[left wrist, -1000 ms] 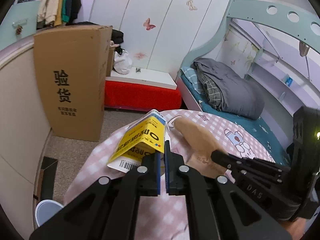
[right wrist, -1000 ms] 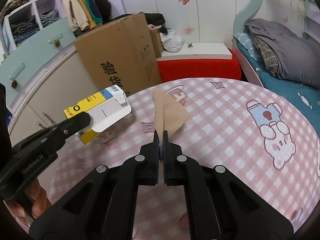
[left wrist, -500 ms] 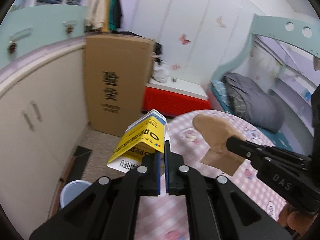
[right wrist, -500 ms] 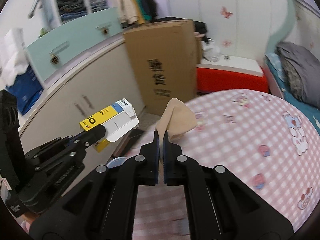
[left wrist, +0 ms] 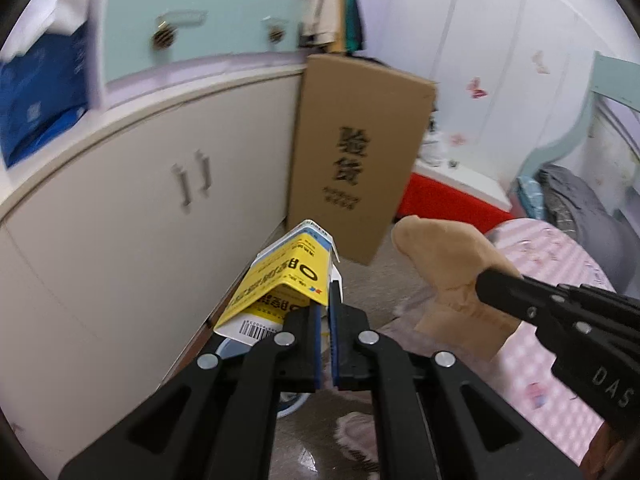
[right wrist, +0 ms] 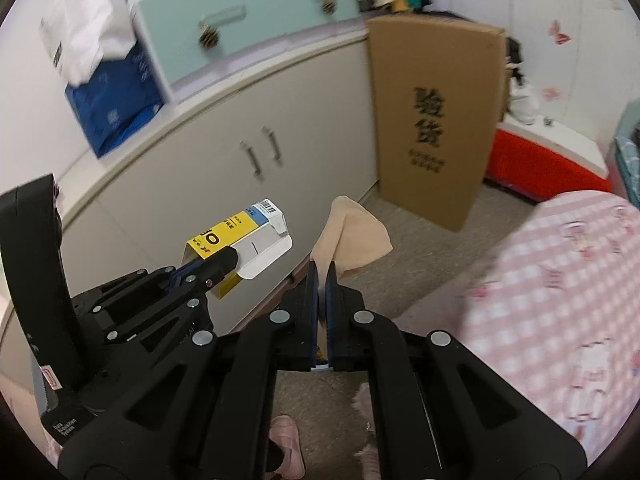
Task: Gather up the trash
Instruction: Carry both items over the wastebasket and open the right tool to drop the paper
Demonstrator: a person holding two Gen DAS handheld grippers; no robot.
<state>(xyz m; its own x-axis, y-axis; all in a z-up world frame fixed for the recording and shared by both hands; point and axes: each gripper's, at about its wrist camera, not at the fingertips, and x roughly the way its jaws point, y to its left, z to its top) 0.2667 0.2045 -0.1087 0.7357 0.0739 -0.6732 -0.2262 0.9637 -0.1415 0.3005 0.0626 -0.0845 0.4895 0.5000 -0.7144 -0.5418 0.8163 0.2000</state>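
My left gripper (left wrist: pixel 325 312) is shut on a flattened yellow, blue and white carton (left wrist: pixel 280 280) and holds it in the air over the floor; the carton also shows in the right wrist view (right wrist: pixel 240 240). My right gripper (right wrist: pixel 322 280) is shut on a crumpled tan paper (right wrist: pixel 352 240), held just right of the carton; the paper shows in the left wrist view (left wrist: pixel 448 280). A light blue bin (left wrist: pixel 232 348) sits on the floor below the left gripper, mostly hidden by its fingers.
A cream cabinet (left wrist: pixel 140 220) curves along the left. A tall cardboard box (left wrist: pixel 360 160) leans against it. The pink checked table (right wrist: pixel 568 300) lies to the right. A red bench (right wrist: pixel 552 164) stands behind. Pink slippers (right wrist: pixel 286 448) are on the floor.
Both grippers have swung left off the table toward the cabinet and floor, still holding the carton and the tan paper. The bin now lies under the left gripper.
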